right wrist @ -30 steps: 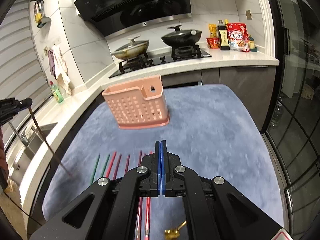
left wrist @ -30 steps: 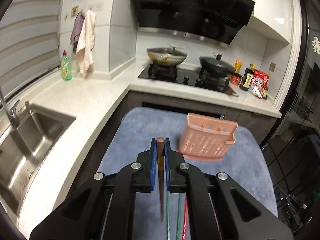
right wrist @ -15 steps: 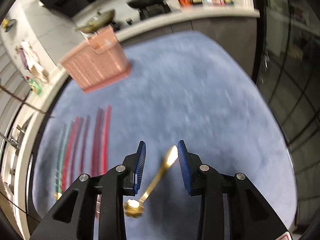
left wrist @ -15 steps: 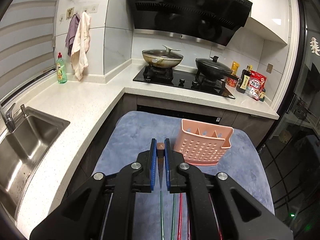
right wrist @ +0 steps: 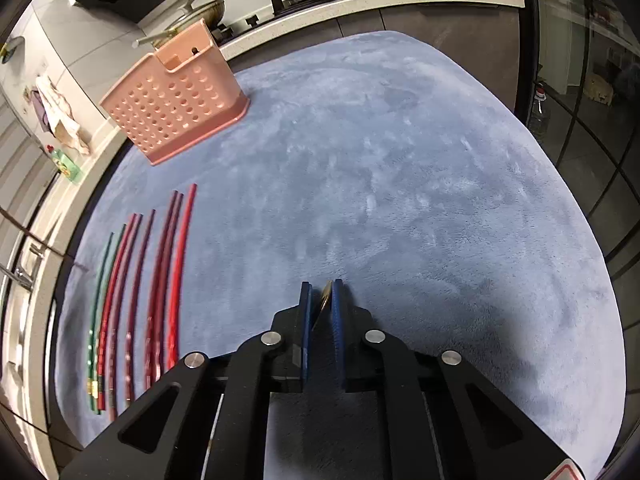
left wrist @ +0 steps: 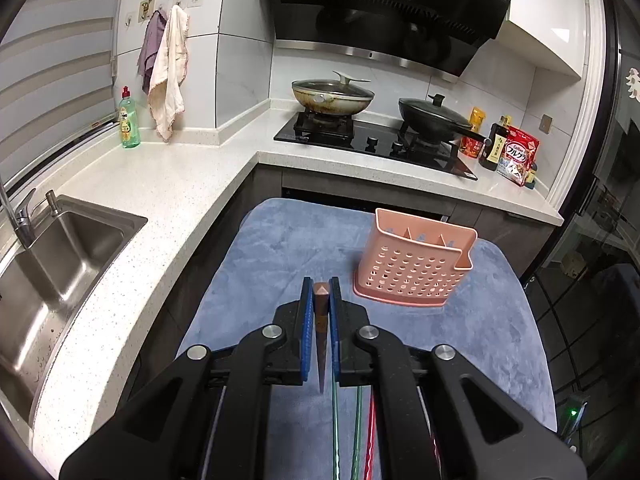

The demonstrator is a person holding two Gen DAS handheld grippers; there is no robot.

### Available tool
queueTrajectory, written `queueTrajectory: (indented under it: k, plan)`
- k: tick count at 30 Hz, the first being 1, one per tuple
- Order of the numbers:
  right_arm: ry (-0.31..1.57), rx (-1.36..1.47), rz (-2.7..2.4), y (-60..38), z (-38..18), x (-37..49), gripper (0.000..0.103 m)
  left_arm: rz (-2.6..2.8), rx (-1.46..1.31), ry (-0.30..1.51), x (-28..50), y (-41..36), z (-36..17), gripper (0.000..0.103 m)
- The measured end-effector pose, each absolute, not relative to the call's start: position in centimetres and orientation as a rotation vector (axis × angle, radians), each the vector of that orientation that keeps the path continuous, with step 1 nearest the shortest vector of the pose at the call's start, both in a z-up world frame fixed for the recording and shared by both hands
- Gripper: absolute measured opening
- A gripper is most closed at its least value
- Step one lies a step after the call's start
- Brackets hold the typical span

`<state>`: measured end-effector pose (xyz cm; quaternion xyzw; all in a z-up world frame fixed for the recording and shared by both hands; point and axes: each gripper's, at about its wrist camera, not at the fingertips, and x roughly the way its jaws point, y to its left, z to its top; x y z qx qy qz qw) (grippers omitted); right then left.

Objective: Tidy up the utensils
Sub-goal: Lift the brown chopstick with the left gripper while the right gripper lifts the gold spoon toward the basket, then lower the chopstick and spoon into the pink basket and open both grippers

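Note:
My left gripper is shut on a brown chopstick that hangs down from the jaws above the blue mat. The pink perforated utensil holder stands upright on the mat ahead and to the right of it. My right gripper is shut on a gold spoon, of which only the handle end shows between the pads. Several red, maroon and green chopsticks lie in a row on the mat to its left. The holder stands at the far left.
A white counter with a steel sink lies left of the mat. A hob with two lidded pans is behind, with bottles and packets at its right. Glass doors are on the right.
My right gripper tilted down toward the mat, opened, and closed on the gold spoon. My left gripper holds the brown chopstick throughout and has risen and pulled back a little.

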<state>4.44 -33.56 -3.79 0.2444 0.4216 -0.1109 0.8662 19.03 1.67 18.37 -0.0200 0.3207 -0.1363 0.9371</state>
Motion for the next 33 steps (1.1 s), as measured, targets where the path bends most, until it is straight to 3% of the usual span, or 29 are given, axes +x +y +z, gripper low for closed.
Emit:
queueTrajectory:
  k: [5,13,24,33]
  plan:
    - [0.826,0.522,-0.196,-33.0,-1.1,3.5,0.003,-0.281,-0.036,0.65,18.8,1.6,18.4,0.007]
    - [0.67,0.423,-0.141,-31.6,6.6,4.7,0.003,-0.307,-0.028,0.635,19.2,0.9,19.9,0.007]
    - [0.425,0.264,-0.136,-31.4,16.8,15.8,0.003,-0.37,-0.058,0.451,22.9,-3.5,28.5,0.007]
    - [0.372,0.233,-0.159,-31.8,18.0,25.3,0.003,-0.367,-0.086,0.369,29.0,-7.6,30.7,0.007]
